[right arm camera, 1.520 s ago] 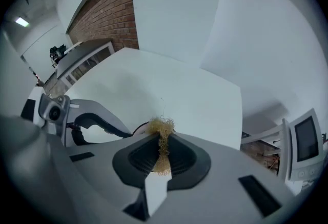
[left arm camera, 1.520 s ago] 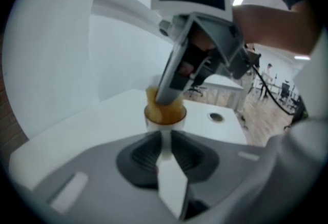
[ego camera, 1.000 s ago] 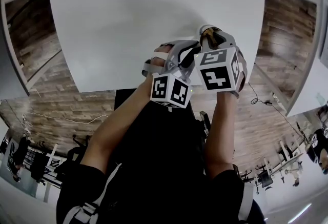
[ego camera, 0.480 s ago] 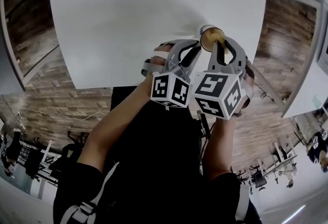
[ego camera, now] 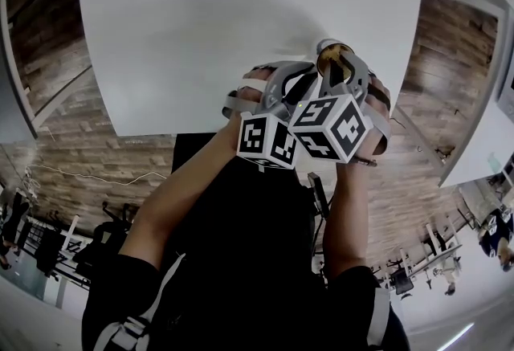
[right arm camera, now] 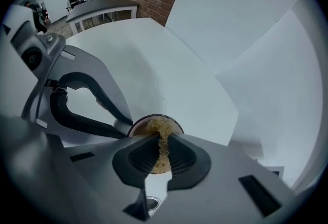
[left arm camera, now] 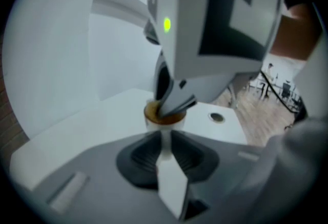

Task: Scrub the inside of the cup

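Observation:
A small white cup (ego camera: 327,51) with a brown-stained inside stands near the front right edge of the white table (ego camera: 241,12). My left gripper (ego camera: 307,76) is shut on a white part jutting from the cup's (left arm camera: 163,115) side. My right gripper (ego camera: 338,68) comes down over the cup from above, and its fingers (left arm camera: 173,105) dip into the mouth. In the right gripper view its jaws are shut on a golden fibrous scrubber (right arm camera: 160,138) that lies inside the cup (right arm camera: 138,124). The left gripper (right arm camera: 120,121) shows there at the cup's left side.
The table's front edge (ego camera: 193,136) runs right under both grippers, with wooden floor (ego camera: 64,165) beyond it. A round grommet (left arm camera: 216,117) sits in the tabletop just right of the cup. More white tables (ego camera: 474,140) stand to the right.
My right gripper's marker cube swung down toward me, then back up and left, while its tips stayed at the cup's mouth. The left gripper and the cup held still.

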Demonstrator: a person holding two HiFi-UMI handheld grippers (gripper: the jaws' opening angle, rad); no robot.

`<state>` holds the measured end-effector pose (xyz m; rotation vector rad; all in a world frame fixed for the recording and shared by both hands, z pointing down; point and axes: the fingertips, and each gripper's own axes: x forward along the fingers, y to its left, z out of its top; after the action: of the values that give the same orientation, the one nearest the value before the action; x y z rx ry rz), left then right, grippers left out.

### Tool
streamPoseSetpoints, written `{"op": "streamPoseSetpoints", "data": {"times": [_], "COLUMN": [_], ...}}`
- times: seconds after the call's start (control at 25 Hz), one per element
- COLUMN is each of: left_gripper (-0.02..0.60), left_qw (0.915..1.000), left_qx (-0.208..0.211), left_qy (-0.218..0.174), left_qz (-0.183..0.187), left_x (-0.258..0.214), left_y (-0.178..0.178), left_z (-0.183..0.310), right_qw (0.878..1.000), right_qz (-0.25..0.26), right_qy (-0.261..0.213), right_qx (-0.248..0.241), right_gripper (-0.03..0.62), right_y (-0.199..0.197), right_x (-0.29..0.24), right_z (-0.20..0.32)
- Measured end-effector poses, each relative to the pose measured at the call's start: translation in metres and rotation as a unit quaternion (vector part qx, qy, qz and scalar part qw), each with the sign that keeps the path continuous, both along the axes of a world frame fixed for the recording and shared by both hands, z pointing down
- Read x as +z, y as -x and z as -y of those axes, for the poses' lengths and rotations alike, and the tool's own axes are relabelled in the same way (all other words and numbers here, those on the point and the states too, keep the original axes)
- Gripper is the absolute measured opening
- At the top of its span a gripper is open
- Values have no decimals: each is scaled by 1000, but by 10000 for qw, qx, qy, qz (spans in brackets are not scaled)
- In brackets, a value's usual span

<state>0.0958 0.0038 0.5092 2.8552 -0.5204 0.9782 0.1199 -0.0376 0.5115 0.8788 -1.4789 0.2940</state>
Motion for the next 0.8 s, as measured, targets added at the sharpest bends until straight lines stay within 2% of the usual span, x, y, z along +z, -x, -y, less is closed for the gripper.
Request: {"op": "streamPoseSetpoints", "data": {"times": [0.2, 0.4, 0.56, 0.8], "left_gripper": [66, 66, 66, 66], "left_qw": [10000, 9999, 9998, 9997], "left_qx": [-34, -23, -24, 59], "left_qy": [-84, -124, -173, -209], "left_qz": [-16, 7, 41, 65], "left_x": [-5, -5, -3, -2], "left_y": [0, -3, -4, -6], "left_z": [4, 6, 6, 5], "right_qw": [9986, 9950, 9894, 9800], "right_qz": [-51, -8, 377, 1162], "right_qy": [392, 920, 1397, 1604], "right_qx": [-345, -382, -155, 204], "right_gripper": [29, 29, 29, 29], "right_y": [2, 1, 4, 6], "right_x": [16, 21, 22, 13], "right_z": [-1, -4, -11, -18]}}
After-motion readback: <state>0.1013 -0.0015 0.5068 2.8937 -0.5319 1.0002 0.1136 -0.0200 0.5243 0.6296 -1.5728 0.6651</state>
